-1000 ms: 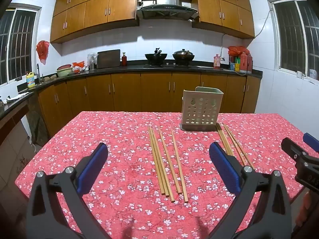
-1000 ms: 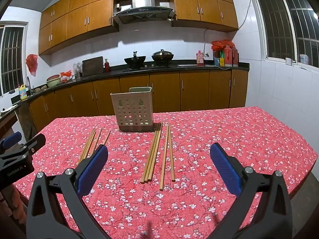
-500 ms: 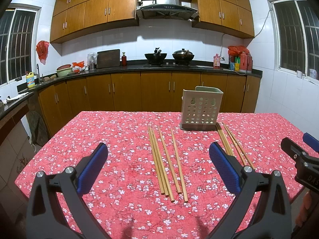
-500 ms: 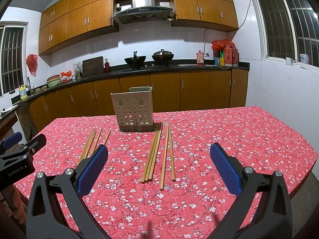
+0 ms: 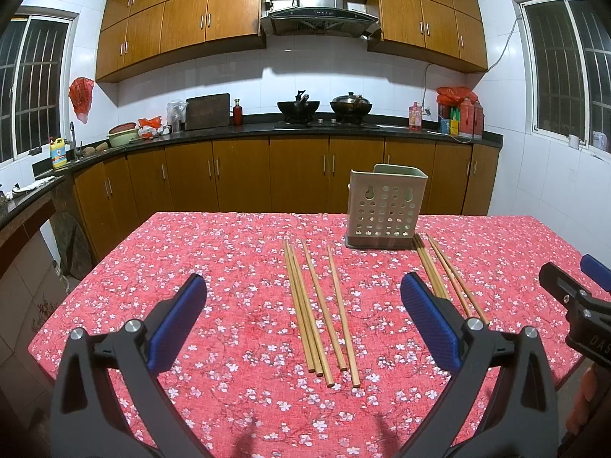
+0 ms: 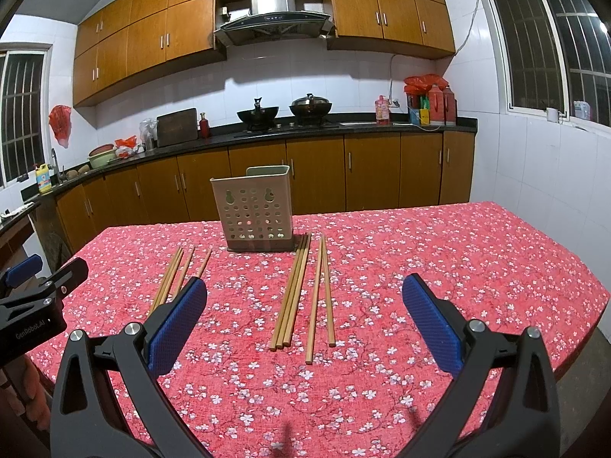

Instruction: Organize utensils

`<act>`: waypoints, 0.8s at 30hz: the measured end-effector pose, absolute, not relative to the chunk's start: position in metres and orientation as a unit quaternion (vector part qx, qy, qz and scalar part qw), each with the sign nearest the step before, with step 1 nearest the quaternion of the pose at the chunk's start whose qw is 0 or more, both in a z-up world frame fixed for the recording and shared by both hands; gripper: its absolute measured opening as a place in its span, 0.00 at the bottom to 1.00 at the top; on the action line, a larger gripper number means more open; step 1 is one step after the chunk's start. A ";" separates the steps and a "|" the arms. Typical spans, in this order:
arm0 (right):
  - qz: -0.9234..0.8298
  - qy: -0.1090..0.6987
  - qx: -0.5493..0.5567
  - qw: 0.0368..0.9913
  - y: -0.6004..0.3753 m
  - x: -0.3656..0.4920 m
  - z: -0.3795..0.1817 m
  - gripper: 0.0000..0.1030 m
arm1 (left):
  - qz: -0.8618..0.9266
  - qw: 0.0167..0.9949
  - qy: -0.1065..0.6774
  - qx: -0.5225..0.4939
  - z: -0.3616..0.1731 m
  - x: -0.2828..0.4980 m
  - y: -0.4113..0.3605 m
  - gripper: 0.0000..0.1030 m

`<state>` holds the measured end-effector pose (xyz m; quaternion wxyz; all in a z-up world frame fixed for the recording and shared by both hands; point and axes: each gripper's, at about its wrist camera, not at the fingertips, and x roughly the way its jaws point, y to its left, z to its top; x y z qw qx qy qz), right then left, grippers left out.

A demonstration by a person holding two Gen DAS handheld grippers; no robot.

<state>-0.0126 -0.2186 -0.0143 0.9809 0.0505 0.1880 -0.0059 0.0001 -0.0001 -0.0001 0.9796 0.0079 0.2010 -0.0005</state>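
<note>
A beige perforated utensil holder (image 5: 385,208) (image 6: 254,210) stands upright at the back of the table. Several wooden chopsticks (image 5: 317,305) lie flat to its left. A second bunch of chopsticks (image 5: 443,278) lies at its right corner, and in the right wrist view this bunch (image 6: 301,290) is centred ahead. My left gripper (image 5: 303,279) hovers open above the near ends of the left bunch, with nothing between its blue pads. My right gripper (image 6: 304,280) is also open and empty, above the near ends of the right bunch. Neither touches a chopstick.
The table wears a red floral cloth (image 5: 191,252); its right edge (image 6: 595,305) drops to the floor. Wooden kitchen cabinets (image 5: 298,175) and a counter with two woks stand behind. A person's hand (image 6: 26,393) shows at the left edge.
</note>
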 end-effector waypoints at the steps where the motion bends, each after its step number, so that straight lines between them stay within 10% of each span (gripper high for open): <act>1: -0.006 0.188 0.050 0.981 -0.218 -0.013 -0.014 0.98 | 0.000 0.980 0.201 0.008 0.000 0.000 0.000 0.96; 24: -0.005 0.189 0.052 0.981 -0.217 -0.011 -0.014 0.98 | 0.000 0.979 0.203 0.007 0.000 0.000 0.000 0.96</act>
